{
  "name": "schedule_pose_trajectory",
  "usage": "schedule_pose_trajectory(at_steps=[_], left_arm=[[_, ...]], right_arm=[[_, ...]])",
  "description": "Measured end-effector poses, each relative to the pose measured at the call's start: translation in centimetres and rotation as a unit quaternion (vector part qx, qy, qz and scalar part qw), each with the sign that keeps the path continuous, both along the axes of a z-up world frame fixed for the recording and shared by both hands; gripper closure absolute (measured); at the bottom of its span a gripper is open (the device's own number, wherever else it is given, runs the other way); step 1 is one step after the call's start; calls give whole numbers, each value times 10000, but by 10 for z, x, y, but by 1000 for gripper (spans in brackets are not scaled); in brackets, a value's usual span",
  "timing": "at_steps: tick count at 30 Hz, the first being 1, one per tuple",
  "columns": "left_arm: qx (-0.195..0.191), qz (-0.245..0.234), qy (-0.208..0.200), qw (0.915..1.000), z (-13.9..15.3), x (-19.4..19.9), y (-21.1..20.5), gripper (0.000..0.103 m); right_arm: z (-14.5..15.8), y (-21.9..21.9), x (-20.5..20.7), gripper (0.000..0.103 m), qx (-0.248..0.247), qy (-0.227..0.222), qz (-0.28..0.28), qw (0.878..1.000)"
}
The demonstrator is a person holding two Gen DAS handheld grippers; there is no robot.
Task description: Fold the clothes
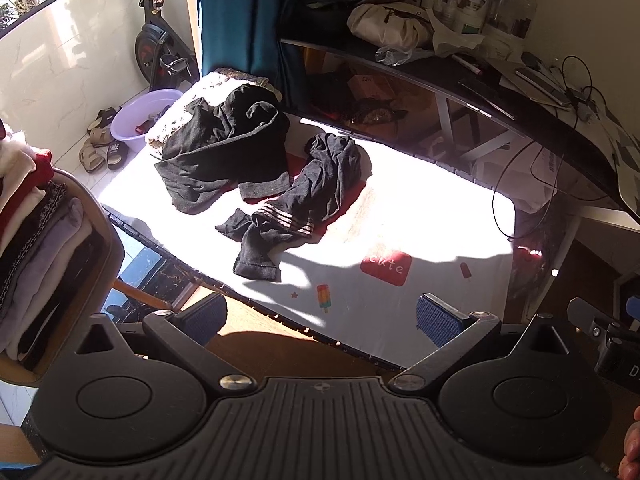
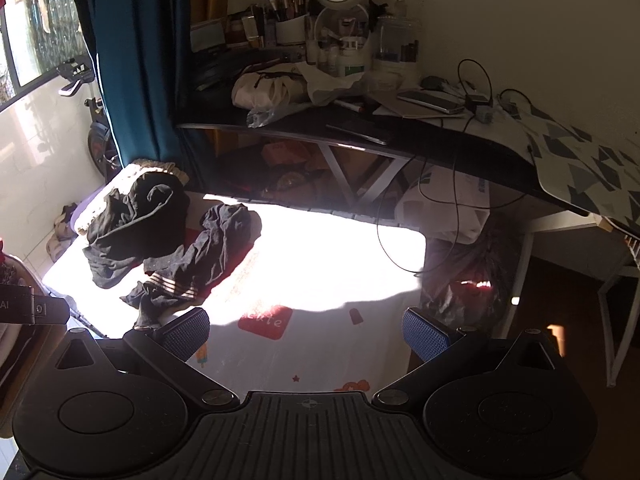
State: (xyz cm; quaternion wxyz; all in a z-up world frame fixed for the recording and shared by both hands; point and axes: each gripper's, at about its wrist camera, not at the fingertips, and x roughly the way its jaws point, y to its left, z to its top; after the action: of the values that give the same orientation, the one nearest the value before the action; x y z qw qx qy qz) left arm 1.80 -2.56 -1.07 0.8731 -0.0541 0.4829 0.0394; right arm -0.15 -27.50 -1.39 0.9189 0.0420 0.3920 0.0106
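Observation:
Two crumpled black garments lie on a low table (image 1: 400, 208) covered with a white printed cloth. The far one is a bunched black garment (image 1: 224, 148) (image 2: 136, 224). Nearer lies a black garment with striped cuffs (image 1: 296, 208) (image 2: 200, 264), partly over something red. My left gripper (image 1: 324, 320) hangs open above the table's near edge, short of the clothes, with nothing between its blue pads. My right gripper (image 2: 306, 334) is open too, over the shaded near part of the cloth (image 2: 304, 360), to the right of the striped garment.
A stack of folded clothes (image 1: 36, 248) sits on a chair at the left. Behind the table stands a dark desk (image 2: 400, 136) crowded with cosmetics, a bag and cables, one cable (image 2: 384, 248) drooping onto the table. A purple basin (image 1: 140, 116), sandals and an exercise bike (image 1: 160, 48) are far left.

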Motion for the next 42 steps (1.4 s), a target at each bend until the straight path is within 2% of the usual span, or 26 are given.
schedule_pose_trajectory(at_steps=[7, 10, 13, 19, 24, 29, 32, 35, 40, 42], left_arm=[[-208, 55, 20, 9998, -9, 19, 9, 0], [-178, 35, 80, 9998, -17, 25, 12, 0], [-243, 51, 203, 9995, -28, 35, 24, 0], [-394, 130, 381, 9984, -52, 64, 54, 0], [-430, 132, 470, 9979, -74, 101, 87, 0], [-398, -384, 398, 9977, -89, 141, 114, 0], [-216, -512, 489, 9973, -102, 166, 131, 0], [-260, -555, 623, 9962, -119, 189, 154, 0], [-468, -646, 795, 9936, -150, 220, 179, 0], [-586, -654, 786, 9930, -162, 230, 186, 0]], right_arm=[[8, -6, 19, 1, -33, -351, 199, 9992], [4, -7, 25, 1, 81, -446, 352, 9984], [-5, -2, 33, 1, -60, -442, 294, 9986], [-34, 22, 57, 1, -114, 16, 307, 9995], [-52, 55, 87, 1, -143, 184, 253, 9994], [-77, 93, 135, 1, -464, 398, 221, 9979], [-97, 112, 158, 1, -358, 670, -28, 9971], [-116, 131, 180, 1, -227, 892, -280, 9954], [-138, 155, 201, 1, -177, 802, -472, 9955], [-146, 158, 208, 1, -102, 662, -364, 9971]])
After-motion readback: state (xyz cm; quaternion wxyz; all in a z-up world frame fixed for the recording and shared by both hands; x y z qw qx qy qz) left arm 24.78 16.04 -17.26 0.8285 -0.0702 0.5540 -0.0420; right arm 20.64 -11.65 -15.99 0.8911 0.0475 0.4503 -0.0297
